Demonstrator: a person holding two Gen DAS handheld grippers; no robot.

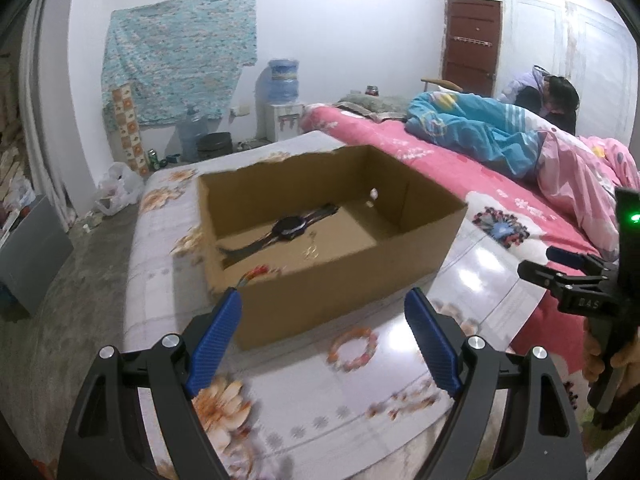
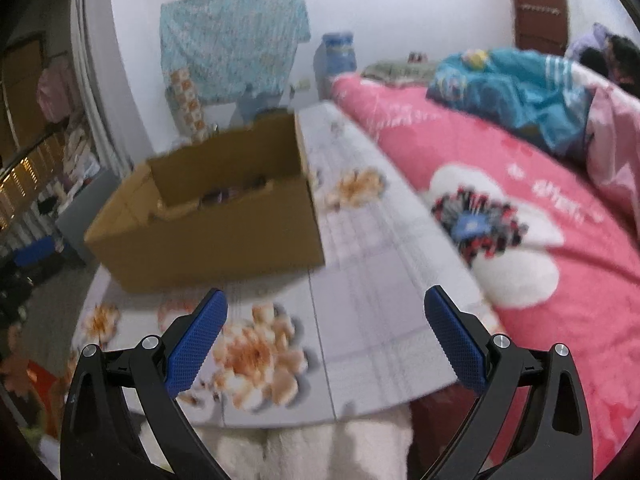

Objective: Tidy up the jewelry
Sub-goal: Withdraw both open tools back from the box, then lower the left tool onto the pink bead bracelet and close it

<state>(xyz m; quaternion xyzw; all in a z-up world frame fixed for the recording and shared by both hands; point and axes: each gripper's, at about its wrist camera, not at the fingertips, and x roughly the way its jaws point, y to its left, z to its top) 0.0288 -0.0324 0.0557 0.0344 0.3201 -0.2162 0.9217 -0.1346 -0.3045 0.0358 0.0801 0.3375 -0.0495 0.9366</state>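
Bedroom furniture is seen around a low table (image 1: 280,412) with a flowered cover, beside a pink bed (image 1: 460,168). On the table a beaded bracelet (image 1: 354,349) lies just before an open cardboard box (image 1: 340,276), in which a wristwatch (image 1: 289,229) and small earrings (image 1: 310,252) are kept. Both the left gripper (image 1: 324,340) and the right gripper (image 2: 326,338) are held wide open and empty. The bracelet is judged light, loose and easily slipped; it should be taken across one side of the ring. Blurred items in the near box corner cannot be identified.
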